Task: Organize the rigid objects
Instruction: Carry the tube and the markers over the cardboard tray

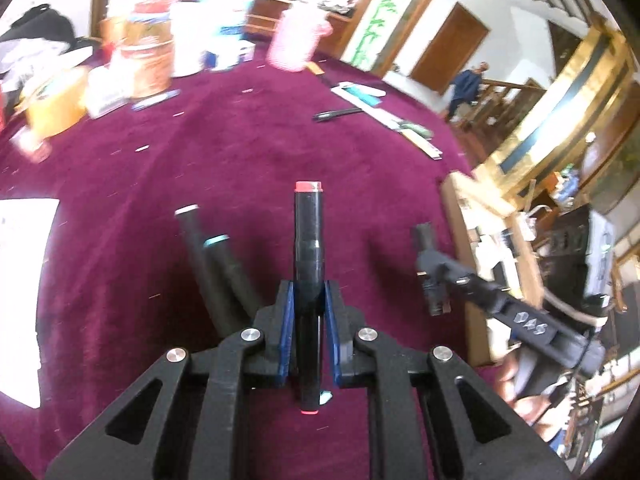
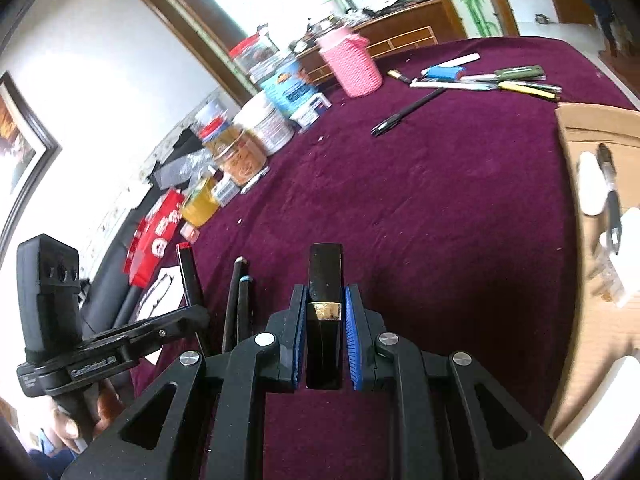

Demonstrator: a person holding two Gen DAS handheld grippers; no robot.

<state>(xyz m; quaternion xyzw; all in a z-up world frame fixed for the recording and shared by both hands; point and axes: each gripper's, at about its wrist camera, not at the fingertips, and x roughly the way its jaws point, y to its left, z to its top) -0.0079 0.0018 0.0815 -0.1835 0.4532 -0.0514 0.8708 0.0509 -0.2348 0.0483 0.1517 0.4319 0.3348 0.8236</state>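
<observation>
**Both grippers loaded over the purple table**

The left hand-held gripper (image 1: pixel 309 300) is clamped on a black marker (image 1: pixel 308 240) with a red cap, its blue pads (image 1: pixel 289 320) pressing the barrel, the marker pointing out over the purple table (image 1: pixel 240 152). Two more black markers (image 1: pixel 216 272) lie just to its left on the cloth. The right hand-held gripper (image 2: pixel 325 320) is squeezed onto a black case with a gold band (image 2: pixel 325 300), also above the cloth. At the table's right edge sits a cardboard box (image 2: pixel 592 128) with a pen (image 2: pixel 610 200) inside. Near the far edge: a pink knitted holder (image 2: pixel 354 64), jars, and a row of pens (image 2: pixel 500 80).
</observation>
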